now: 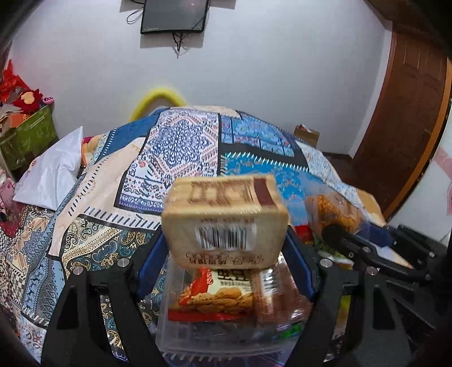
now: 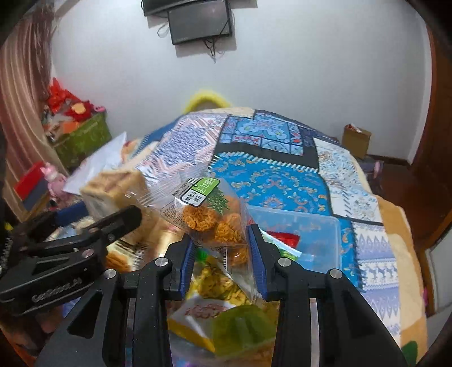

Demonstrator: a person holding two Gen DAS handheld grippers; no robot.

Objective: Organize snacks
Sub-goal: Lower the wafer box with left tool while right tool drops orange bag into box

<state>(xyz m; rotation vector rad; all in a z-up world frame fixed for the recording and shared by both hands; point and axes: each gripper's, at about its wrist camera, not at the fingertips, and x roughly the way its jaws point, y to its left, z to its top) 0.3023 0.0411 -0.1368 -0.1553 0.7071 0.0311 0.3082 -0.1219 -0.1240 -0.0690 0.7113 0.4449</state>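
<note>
Tan box (image 1: 224, 223): held clear of the bed, clamped between the blue pads of the left gripper (image 1: 226, 248), barcode face toward the camera; image blurred, so it was probably moving.
Clear bin (image 1: 226, 319): directly below the tan box, already holding a red biscuit packet (image 1: 214, 296); walls thin and transparent.
Orange snack bag (image 2: 214, 220): pinched at its lower part by the right gripper (image 2: 223, 248), jaws closed on the film; the bag stood up above the pads.
Second clear bin (image 2: 305, 234): on the bed just right of the right gripper, with a red-and-green packet inside.
Risk, box: grip sat low on the box; judged it could pivot or slip out and miss the bin.
Risk, bag: slick film, brittle contents; a hard squeeze would likely crush them, a light one let it slide.
Risk, grippers: the two worked close together; a collision seemed possible.
Surface: patchwork quilt (image 2: 282, 180), soft, so the bins may tip.
Room: white wall, dark wall screen (image 1: 175, 15), wooden door (image 1: 409, 118) at right.
</note>
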